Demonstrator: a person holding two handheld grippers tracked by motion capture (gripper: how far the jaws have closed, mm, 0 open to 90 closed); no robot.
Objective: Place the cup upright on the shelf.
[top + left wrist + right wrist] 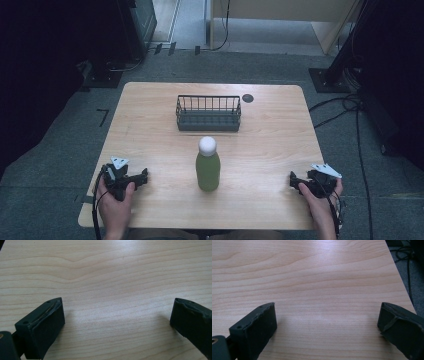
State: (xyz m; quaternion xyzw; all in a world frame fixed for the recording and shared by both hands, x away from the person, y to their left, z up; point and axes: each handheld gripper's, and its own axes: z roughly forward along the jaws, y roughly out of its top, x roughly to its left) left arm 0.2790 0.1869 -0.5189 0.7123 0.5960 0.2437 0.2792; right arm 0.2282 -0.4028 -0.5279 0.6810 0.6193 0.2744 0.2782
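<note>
A green bottle [208, 170] with a white round cap [207, 145] stands upright near the middle of the wooden table [270, 145]. Behind it sits a dark wire basket [208, 113], which looks empty. My left gripper [144, 176] rests on the table at the front left, held by a hand, well left of the bottle. My right gripper [292, 181] rests at the front right, also held by a hand. In the left gripper view the left gripper [117, 315] is open over bare wood. In the right gripper view the right gripper [327, 317] stands open, nothing between its jaws.
A small dark round disc [248, 98] is set in the tabletop at the back right of the basket. Cables [345, 107] run over the grey floor to the right of the table. Dark stands and equipment sit at the back left and right.
</note>
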